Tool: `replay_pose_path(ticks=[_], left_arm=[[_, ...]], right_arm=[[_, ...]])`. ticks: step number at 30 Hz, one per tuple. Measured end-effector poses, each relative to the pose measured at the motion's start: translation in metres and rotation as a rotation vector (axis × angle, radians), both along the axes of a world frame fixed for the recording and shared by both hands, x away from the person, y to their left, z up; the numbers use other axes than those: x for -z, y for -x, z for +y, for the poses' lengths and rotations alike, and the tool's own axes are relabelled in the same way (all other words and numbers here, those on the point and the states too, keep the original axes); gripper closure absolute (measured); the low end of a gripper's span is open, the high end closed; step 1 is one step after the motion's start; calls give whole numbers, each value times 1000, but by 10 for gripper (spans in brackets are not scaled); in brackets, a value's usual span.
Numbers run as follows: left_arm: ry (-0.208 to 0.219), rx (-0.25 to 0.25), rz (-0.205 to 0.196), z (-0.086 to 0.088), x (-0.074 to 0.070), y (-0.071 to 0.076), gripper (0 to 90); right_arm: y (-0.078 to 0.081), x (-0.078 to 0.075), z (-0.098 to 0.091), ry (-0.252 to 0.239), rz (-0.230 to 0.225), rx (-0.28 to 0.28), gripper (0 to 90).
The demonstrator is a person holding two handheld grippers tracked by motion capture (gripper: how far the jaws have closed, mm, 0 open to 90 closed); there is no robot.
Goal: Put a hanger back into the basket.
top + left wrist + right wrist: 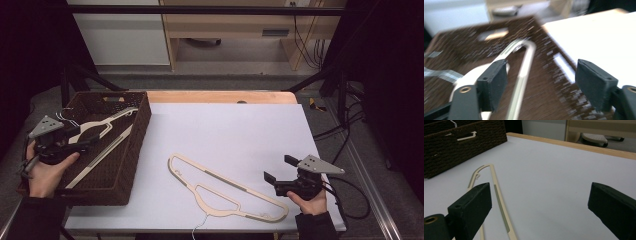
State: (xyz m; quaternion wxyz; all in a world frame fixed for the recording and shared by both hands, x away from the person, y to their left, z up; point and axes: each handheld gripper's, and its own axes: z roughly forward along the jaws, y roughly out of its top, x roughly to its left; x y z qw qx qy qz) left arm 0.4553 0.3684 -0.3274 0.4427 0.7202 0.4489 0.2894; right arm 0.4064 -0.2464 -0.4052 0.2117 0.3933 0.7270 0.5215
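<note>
A cream clothes hanger (102, 131) lies inside the dark wicker basket (142, 125) at the table's left. My left gripper (85, 142) hovers over the basket's near-left part. In the blurred left gripper view, my left gripper (541, 82) is open, with the hanger (524, 72) beneath the jaws and untouched. A second cream hanger (225, 187) lies flat on the white table top (240, 130), its wire hook toward the front edge. My right gripper (280, 168) is open just right of it. In the right gripper view, my right gripper (540, 202) holds nothing, and the hanger (499, 207) runs past its left jaw.
The basket (461, 147) has a handle slot in its wall. A wooden strip (220, 96) borders the table's far edge. Cables (345, 200) trail off the right front corner. Furniture and wires stand on the floor beyond.
</note>
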Motion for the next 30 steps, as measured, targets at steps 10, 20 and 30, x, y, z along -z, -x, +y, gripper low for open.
replay_pose_path(ticks=[10,20,30], left_arm=[[84,231,-107,-66,3,22,130],[146,339,-97,-111,26,37,89],[95,409,-25,-139,57,41,87]], right_arm=[[2,0,8,-4,4,-46,70],[4,1,21,-20,18,-108,64],[5,5,36,28,33,-165,74]])
